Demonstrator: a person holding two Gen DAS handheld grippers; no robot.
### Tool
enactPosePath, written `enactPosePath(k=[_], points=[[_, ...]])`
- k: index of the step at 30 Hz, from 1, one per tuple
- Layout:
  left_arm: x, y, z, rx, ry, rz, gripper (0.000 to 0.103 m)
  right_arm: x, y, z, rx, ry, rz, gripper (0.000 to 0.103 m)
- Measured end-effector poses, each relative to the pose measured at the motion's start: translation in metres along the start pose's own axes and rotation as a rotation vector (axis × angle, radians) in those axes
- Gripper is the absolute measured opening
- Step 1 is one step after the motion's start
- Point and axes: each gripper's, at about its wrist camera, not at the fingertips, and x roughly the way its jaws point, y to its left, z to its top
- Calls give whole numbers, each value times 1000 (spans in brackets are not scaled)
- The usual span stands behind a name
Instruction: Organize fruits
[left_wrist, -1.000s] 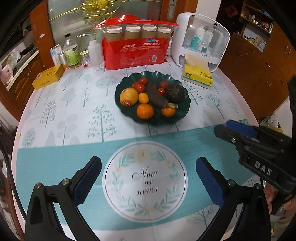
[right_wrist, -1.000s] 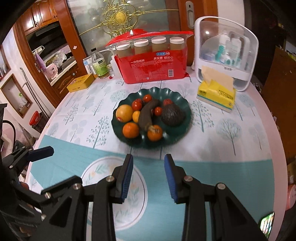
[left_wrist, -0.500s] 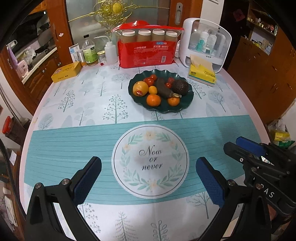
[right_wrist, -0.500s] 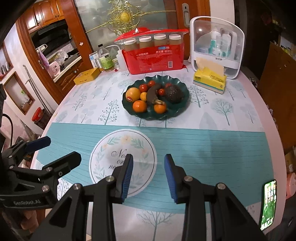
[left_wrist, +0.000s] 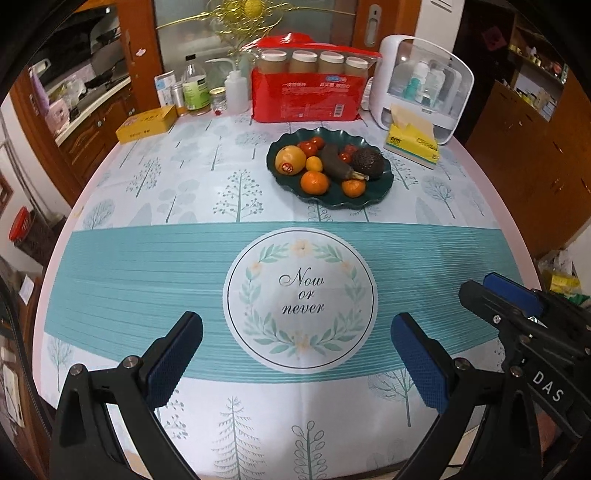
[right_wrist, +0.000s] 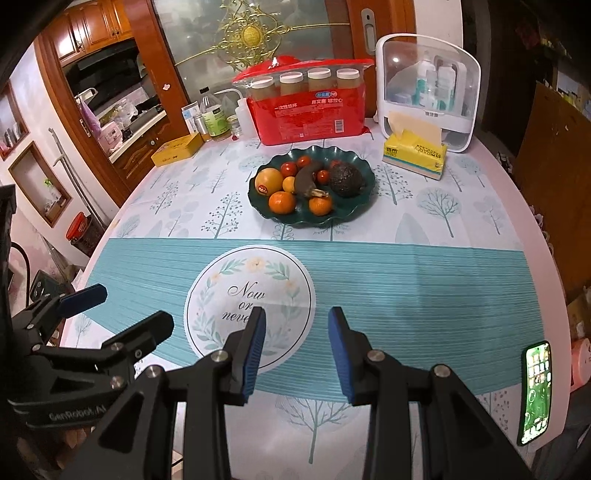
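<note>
Sitting together on the dark green scalloped plate (left_wrist: 384, 182), toward the far side of the round worktop (left_wrist: 147, 192), is all the fruit you can see: a yellow grapefruit with a red sticker (left_wrist: 290, 160), two orange mandarins (left_wrist: 314, 182), a small yellow citrus (left_wrist: 314, 163), several red cherry tomatoes (left_wrist: 308, 147), a blackened banana (left_wrist: 335, 162) and a dark rough-skinned avocado (left_wrist: 367, 163). No fruit lies loose on the tree-printed cloth, so the gathering looks finished, or nearly so; what remains, if anything, is tidying within the plate.

Your left hand-held gripper (left_wrist: 295, 363) hangs over the near edge with its blue pads spread wide and nothing between them. Your right hand-held gripper (right_wrist: 297, 349) stands narrower, still parted and empty, above the "Now or never" medallion (right_wrist: 249, 295). Both are well apart from the plate.

Behind the plate stand a red pack of paper cups (left_wrist: 308, 96), a yellow tissue box (left_wrist: 413, 142) and a white cosmetics case (left_wrist: 424, 81). A lit phone (right_wrist: 535, 391) lies at your right edge.
</note>
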Motion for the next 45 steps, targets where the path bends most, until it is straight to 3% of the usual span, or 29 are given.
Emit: enactPosePath(k=[45], points=[[4,-4,0,-1,-10,30,101,11,1,-1,-26,19,21,36]])
